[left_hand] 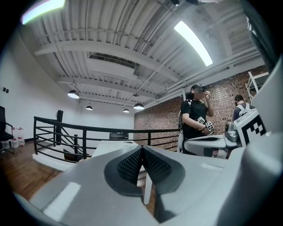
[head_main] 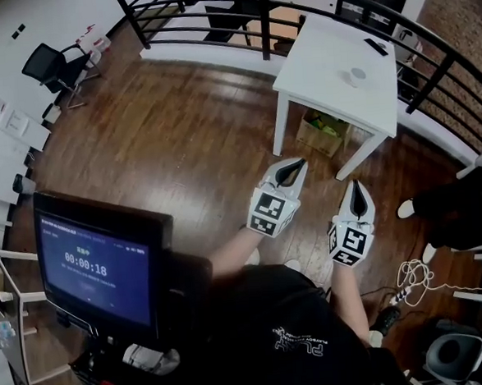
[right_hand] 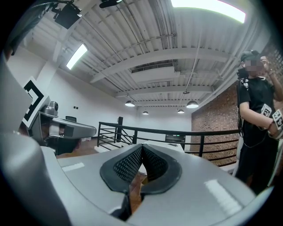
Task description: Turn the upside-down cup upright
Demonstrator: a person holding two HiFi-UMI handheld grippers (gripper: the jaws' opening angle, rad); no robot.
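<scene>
A small white cup (head_main: 355, 76) stands on the white table (head_main: 322, 58) at the upper right of the head view; at this distance I cannot tell which way up it is. Both grippers hang in the air over the wooden floor, well short of the table and pointing towards it. My left gripper (head_main: 300, 164) is shut with nothing between its pads. My right gripper (head_main: 356, 184), beside it, is also shut and empty. In the left gripper view the ribbed pads (left_hand: 132, 165) meet at the tip, and the table (left_hand: 110, 148) shows beyond them. In the right gripper view the pads (right_hand: 128, 163) are likewise pressed together.
A dark remote (head_main: 376, 46) lies on the table's far side, and a cardboard box (head_main: 323, 132) sits under it. Black railing (head_main: 428, 43) runs behind the table. A monitor (head_main: 98, 267) stands at my left. Another person (head_main: 456, 205) stands to the right, with cables (head_main: 412, 278) on the floor.
</scene>
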